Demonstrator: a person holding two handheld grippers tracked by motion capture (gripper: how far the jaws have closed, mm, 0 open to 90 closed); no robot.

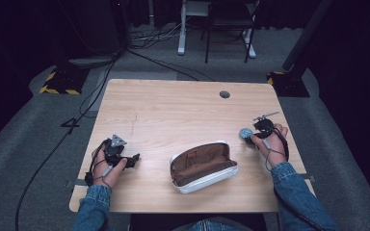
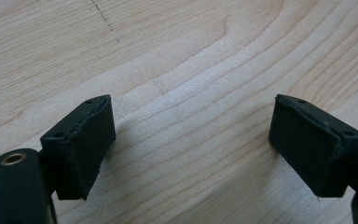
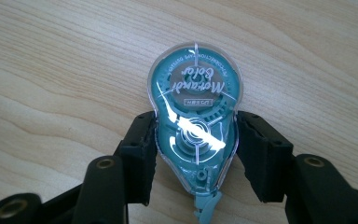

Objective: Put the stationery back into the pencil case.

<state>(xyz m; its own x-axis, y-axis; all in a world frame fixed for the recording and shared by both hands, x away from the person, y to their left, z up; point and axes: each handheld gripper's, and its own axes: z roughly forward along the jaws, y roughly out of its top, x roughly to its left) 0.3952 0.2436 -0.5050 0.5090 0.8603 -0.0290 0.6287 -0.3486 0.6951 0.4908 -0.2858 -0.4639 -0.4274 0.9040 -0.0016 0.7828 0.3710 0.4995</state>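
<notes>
Pale wood-grain tabletop [image 1: 173,110] under dark surroundings is what I'm working over, and the thing in hand is a teal correction-tape dispenser [image 3: 193,116] lying flat near the table's right edge. In the right gripper view I see my right gripper [image 3: 195,151] clamped on it, one black pad pressed against each side of its narrower waist, so the piece is held, not just bracketed. Its long axis runs straight along the gripper's own line: the broad rounded end points away from the hand, and the small pale applicator tip [image 3: 206,205] points back toward the gripper body, tucked between the jaws. From the high view the dispenser [image 1: 245,133] shows just left of my right hand [image 1: 270,139], on the side facing the table's middle.

Left of that and nearer to me lies an open pencil case [image 1: 203,166], brown lining upward, white shell, its long axis running across the table and tilted slightly. The right hand is the nearer one to carry the dispenser there, I judge, and the move would go leftward and toward me.

My left gripper [image 2: 191,144] sits well apart on the table's left side, jaws wide, with bare wood between them.
</notes>
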